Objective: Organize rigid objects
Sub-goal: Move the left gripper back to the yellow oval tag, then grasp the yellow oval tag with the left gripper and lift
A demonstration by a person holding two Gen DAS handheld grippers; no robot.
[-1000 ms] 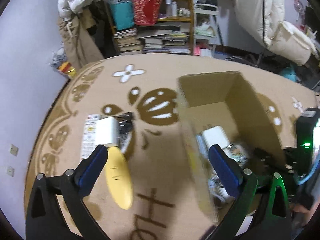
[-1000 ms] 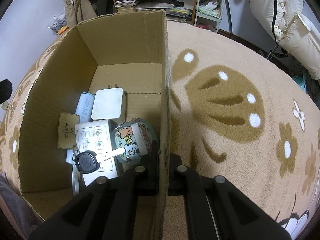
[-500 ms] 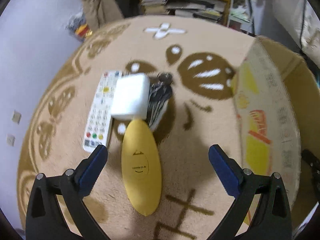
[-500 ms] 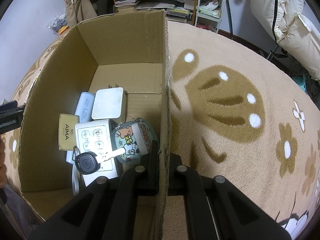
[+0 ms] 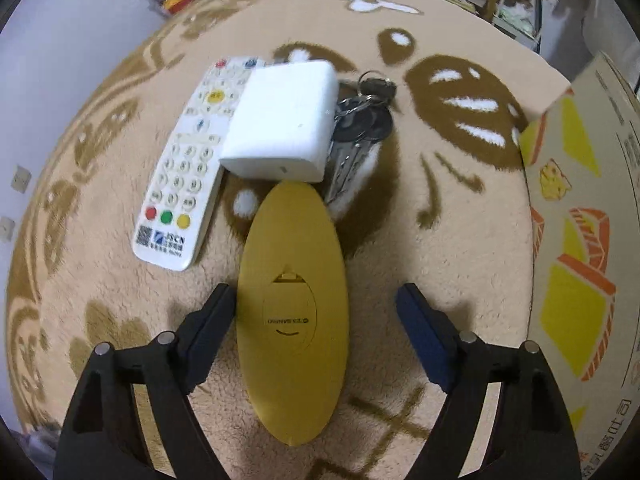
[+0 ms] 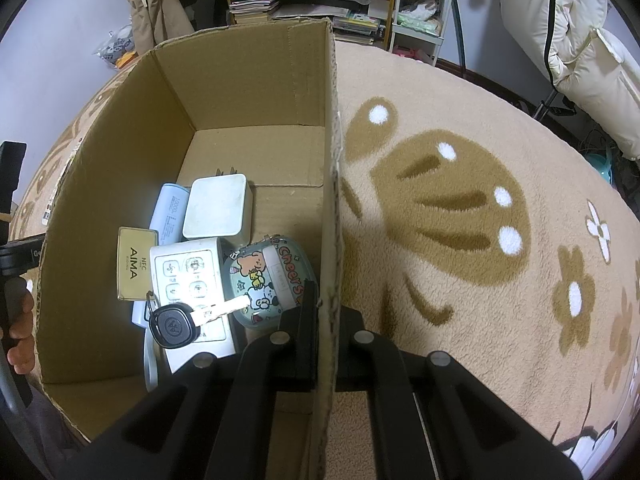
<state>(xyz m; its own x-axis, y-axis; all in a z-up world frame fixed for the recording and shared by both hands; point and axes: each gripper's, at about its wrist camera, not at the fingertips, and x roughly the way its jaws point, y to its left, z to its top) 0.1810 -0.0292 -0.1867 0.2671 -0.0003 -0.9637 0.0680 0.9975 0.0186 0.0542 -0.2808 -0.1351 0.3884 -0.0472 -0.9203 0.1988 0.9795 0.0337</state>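
Left gripper point(image 5: 316, 306) has fingers spread wide, straddling the yellow oval remote point(image 5: 292, 312), which lies lengthwise on the rug point(image 5: 460, 240). It sits off-centre, touching or nearly touching the left finger, with a gap to the right one. Best to centre first, then close across its width. White adapter point(image 5: 284, 120), white remote point(image 5: 180, 168) and keys point(image 5: 360, 120) sit just beyond the fingertips. Right gripper point(image 6: 324, 312) pinches the cardboard box point(image 6: 240, 84) wall, steadying it.

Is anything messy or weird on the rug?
A bit. The white box lies on top of the white remote and the keys, in a heap rather than side by side. The yellow oval thing lies back up, hatch showing. Nothing looks spilled or broken.
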